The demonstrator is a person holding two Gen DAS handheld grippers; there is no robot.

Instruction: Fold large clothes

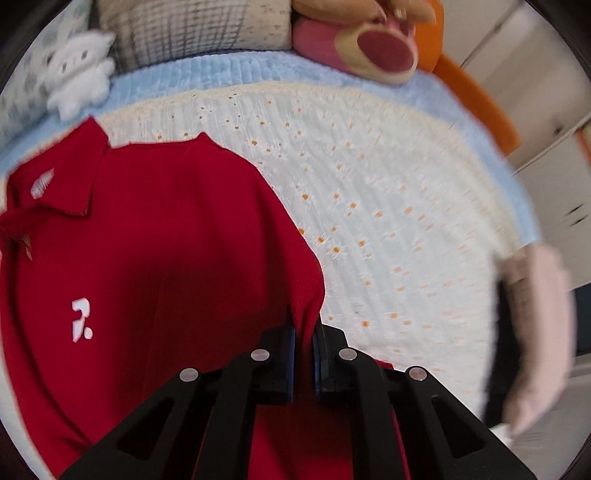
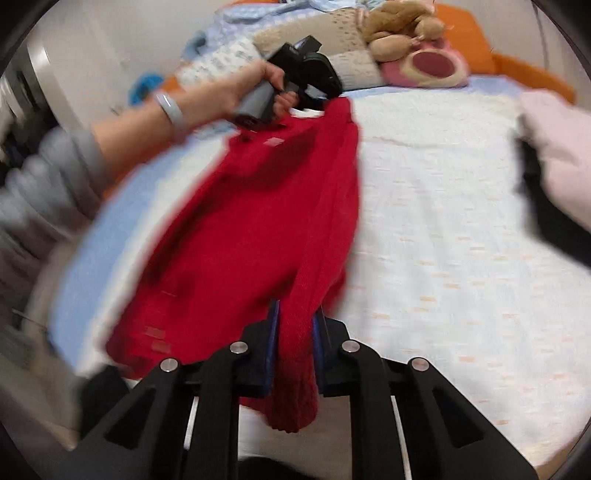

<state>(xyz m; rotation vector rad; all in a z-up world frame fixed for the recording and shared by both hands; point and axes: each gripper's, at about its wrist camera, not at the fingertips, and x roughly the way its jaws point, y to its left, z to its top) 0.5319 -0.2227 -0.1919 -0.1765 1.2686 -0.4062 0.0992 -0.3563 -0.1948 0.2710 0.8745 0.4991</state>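
Observation:
A red polo shirt (image 1: 166, 251) with a white chest logo lies on the white flowered bedspread (image 1: 388, 221). In the left wrist view my left gripper (image 1: 303, 332) is shut on a fold of the shirt's edge near the shoulder. The right wrist view shows the same red shirt (image 2: 240, 229) stretched along the bed, with my right gripper (image 2: 295, 325) shut on a bunched fold at its lower end. At the shirt's far end a person's hand holds the left gripper (image 2: 325, 105), its fingertips hidden by the device and the cloth.
A pink and tan plush toy (image 1: 373, 48), a white plush (image 1: 81, 74) and pillows (image 1: 192, 29) line the head of the bed. A pale pink garment (image 2: 561, 147) over something dark lies at the right. A light blue blanket (image 2: 88, 251) edges the bedspread.

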